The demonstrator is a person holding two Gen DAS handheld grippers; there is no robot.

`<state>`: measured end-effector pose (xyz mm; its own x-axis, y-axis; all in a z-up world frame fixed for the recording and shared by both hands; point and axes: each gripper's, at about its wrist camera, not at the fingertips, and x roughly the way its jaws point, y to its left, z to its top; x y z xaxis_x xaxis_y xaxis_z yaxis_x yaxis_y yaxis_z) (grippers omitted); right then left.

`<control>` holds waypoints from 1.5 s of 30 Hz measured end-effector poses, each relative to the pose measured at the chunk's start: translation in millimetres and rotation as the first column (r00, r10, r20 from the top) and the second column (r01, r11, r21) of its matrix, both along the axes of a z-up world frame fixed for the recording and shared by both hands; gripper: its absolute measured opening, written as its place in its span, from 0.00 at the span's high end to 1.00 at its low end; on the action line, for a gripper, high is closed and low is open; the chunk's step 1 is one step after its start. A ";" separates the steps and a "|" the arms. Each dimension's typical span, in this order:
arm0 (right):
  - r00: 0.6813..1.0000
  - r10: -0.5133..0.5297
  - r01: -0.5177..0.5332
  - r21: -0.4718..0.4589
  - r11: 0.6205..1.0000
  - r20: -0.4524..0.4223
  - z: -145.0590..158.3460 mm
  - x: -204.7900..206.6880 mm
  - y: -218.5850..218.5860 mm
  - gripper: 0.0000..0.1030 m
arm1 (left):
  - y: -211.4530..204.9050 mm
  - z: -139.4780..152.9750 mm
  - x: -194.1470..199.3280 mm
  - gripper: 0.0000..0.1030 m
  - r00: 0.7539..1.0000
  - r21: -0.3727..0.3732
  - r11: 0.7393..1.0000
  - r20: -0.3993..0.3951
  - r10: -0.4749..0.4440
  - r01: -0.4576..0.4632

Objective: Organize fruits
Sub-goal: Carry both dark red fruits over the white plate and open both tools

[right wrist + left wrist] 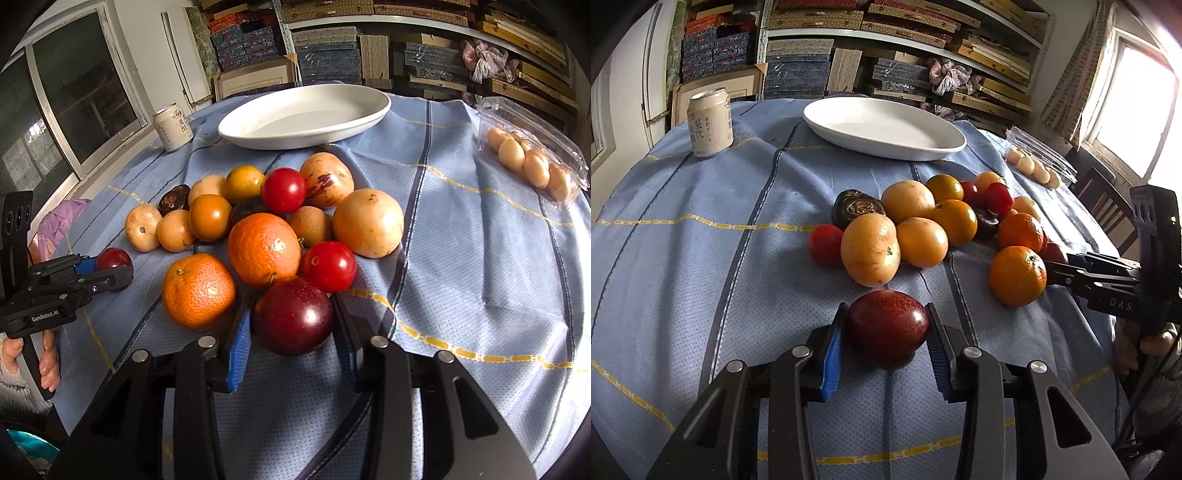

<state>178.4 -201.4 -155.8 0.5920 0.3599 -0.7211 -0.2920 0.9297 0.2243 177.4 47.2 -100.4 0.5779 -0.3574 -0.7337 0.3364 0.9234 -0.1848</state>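
Here, in the left wrist view, we find the left tongs (886,326) closed on a dark red plum (888,326) at six o'clock of the fruit pile, its blue pads (833,354) pressed against the plum's two flanks. The plum looks smooth and glossy, so we judge it light, a little slippery, and easy to bruise; a hold across its widest middle, as now, seems the safest one. It sits low over the blue cloth of the bench (701,258); whether it touches the cloth we cannot tell. The white oval plate (923,147) lies at twelve o'clock, well apart, with nothing on it.

In the right wrist view, the right tongs (293,321) are likewise clamped on a second, darker plum (293,321), pads against both its sides. This one lies at the pile's six o'clock edge, touching a mandarin (264,247) behind it and just beside a red tomato (328,266) at two o'clock. We judge that it calls for a straight, gentle lift, since its round neighbours would roll readily.
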 end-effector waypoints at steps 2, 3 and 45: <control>1.000 -0.004 0.004 0.010 1.000 0.000 0.1 0.0 -1.8 0.62 | 0.0 2.7 -2.2 0.61 1.000 0.001 1.000 0.011 0.002 -0.002; 1.000 -0.009 0.008 0.015 1.000 0.003 0.7 -0.3 -3.4 0.62 | 0.3 5.2 -3.2 0.61 1.000 0.003 1.000 0.022 0.005 -0.005; 0.974 -0.175 0.167 0.068 0.984 0.141 77.1 189.2 9.0 0.62 | -79.4 68.7 210.3 0.61 0.968 0.149 0.978 0.227 0.106 -0.142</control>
<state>367.6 -192.4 -78.7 0.7453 0.2810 -0.6046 -0.1631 0.9561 0.2432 387.7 -32.2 -31.7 0.7619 -0.1585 -0.6280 0.2324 0.9719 0.0367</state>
